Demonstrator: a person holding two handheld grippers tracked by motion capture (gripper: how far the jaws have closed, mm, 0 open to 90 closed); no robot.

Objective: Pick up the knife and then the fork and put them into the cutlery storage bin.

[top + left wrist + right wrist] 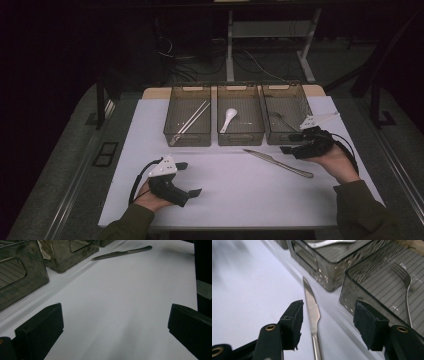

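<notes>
- Plainly, the right gripper [327,325] had its jaws spread wide and empty, low over the white table [235,195] — the knife [312,315] lay flat on the table in the gap between them, touched by neither.
- The knife's blade pointed toward the bins; in the high view the knife [278,163] lay slantwise just in front of the middle and right bins.
- The left gripper [115,327] also stood wide open, holding nothing, over bare table well apart from the knife [122,252].
- Beyond the right gripper, the right bin [384,290] held a fork [407,287].
- The middle bin [240,131] held a white spoon [229,119]; the left bin [187,135] held chopsticks [191,122] — all three bins stood side by side at the table's far edge.
</notes>
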